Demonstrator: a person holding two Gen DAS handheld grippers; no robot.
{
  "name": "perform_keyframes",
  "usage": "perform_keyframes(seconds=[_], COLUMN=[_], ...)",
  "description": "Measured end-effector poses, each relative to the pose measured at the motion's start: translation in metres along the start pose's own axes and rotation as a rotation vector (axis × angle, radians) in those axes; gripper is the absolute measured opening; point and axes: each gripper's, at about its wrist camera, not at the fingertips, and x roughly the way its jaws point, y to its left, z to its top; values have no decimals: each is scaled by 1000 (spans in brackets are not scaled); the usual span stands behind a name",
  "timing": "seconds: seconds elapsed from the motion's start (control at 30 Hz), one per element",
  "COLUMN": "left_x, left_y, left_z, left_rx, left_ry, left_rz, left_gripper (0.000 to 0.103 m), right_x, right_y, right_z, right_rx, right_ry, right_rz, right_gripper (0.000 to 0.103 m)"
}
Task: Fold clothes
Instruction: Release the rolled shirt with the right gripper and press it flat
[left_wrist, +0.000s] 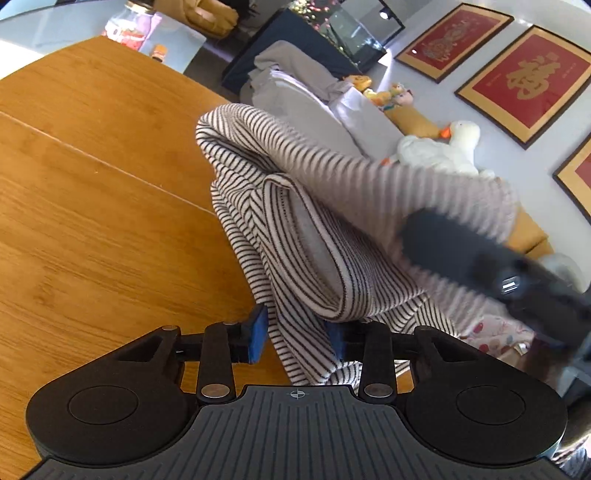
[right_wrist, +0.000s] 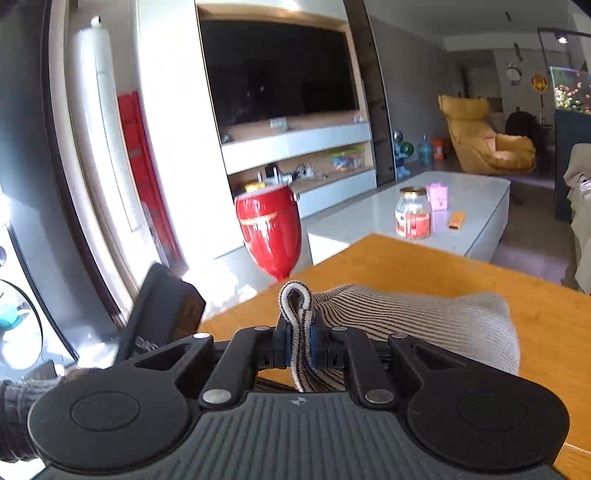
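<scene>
The right tongs (right_wrist: 298, 341) are closed almost fully, with both blue pads pressed on a doubled edge of the striped garment (right_wrist: 424, 317); a small loop of cloth stands up just beyond the pads, and the rest of the garment trails to the right of them over the wooden counter (right_wrist: 461, 266). The left tongs (left_wrist: 297, 338) are partly open. A hanging fold of the striped garment (left_wrist: 295, 229) passes between the blue pads (left_wrist: 258, 334): the cloth lies against the right pad and close beside the left one, and whether the pads press it cannot be told. In the left wrist view the garment is bunched and raised above the counter (left_wrist: 92, 184), ahead of the left tongs and to their right; the blurred dark body of the right tongs (left_wrist: 480, 258) sits against its upper right part. No object lies on the counter between either pair of tongs and the garment. Beyond the right tongs, past the far counter edge, stands a red vase (right_wrist: 271, 232), and further off a pale low table (right_wrist: 476, 206) carrying a glass jar (right_wrist: 413, 218), a pink box (right_wrist: 437, 197) and a small orange item (right_wrist: 456, 219). A dark screen (right_wrist: 277, 70) and a yellow lounge chair (right_wrist: 480, 136) lie behind these. Beyond the left tongs are a grey sofa (left_wrist: 314, 107), a white plush goose (left_wrist: 439, 147) and red framed pictures (left_wrist: 528, 81).
</scene>
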Motion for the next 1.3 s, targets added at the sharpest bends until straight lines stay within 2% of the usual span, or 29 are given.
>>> perform_keyframes(seconds=[0.1, 0.17, 0.3, 0.43, 0.53, 0.57, 0.63, 0.67, 0.73, 0.77, 0.83, 0.87, 0.9, 0.93, 0.97, 1.0, 1.07, 1.17, 1.23, 1.3], left_x=[-14, -27, -55, -66, -43, -30, -2, 9, 23, 23, 21, 20, 19, 19, 20, 20, 20, 20, 20, 20], left_y=[10, 16, 8, -31, -53, -56, -57, -54, -49, -47, -47, -46, -47, -47, -48, -49, -49, -49, -47, -46], left_z=[1, 6, 28, 53, 66, 68, 67, 65, 62, 59, 58, 56, 55, 54, 53, 52, 52, 52, 52, 52], left_rx=[-16, -22, -5, 96, 127, 132, 150, 160, 184, 191, 198, 205, 216, 227, 239, 245, 244, 240, 237, 232], left_ry=[0, -26, -139, -214, -167, -138, -77, -59, -45, -50, -47, -44, -43, -44, -45, -46, -46, -47, -47, -41], left_rz=[-1, 19, 52, 5, -71, -72, -16, 8, 34, 33, 33, 35, 39, 44, 49, 51, 50, 47, 45, 43], left_gripper=[57, 58, 60, 61, 63, 63, 61, 56, 53, 53, 54, 53, 54, 54, 54, 54, 54, 54, 54, 56], right_x=[9, 6, 14, 31, 41, 41, 41, 38, 24, 15, -7, -18, -31, -40, -48, -57, -63, -56, -39, -10], right_y=[-12, -11, 16, 51, 67, 68, 70, 68, 59, 52, 36, 26, 14, 2, -9, -20, -34, -54, -64, -64], right_z=[-14, -20, -35, -55, -65, -66, -67, -66, -61, -57, -51, -48, -44, -40, -37, -34, -31, -32, -39, -49], right_rx=[50, 19, -154, -363, -457, -461, -470, -460, -422, -383, -284, -225, -145, -73, -3, 66, 147, 249, 276, 210], right_ry=[26, 33, 73, 96, 100, 97, 92, 85, 66, 57, 29, 7, -25, -57, -88, -119, -180, -193, -86, 58], right_rz=[-40, -81, -155, -223, -254, -258, -267, -271, -267, -253, -225, -215, -210, -217, -226, -235, -281, -337, -298, -347], right_gripper=[9, 9, 12, 15, 17, 17, 17, 17, 18, 24, 49, 70, 80, 86, 100, 103, 103, 103, 103, 103])
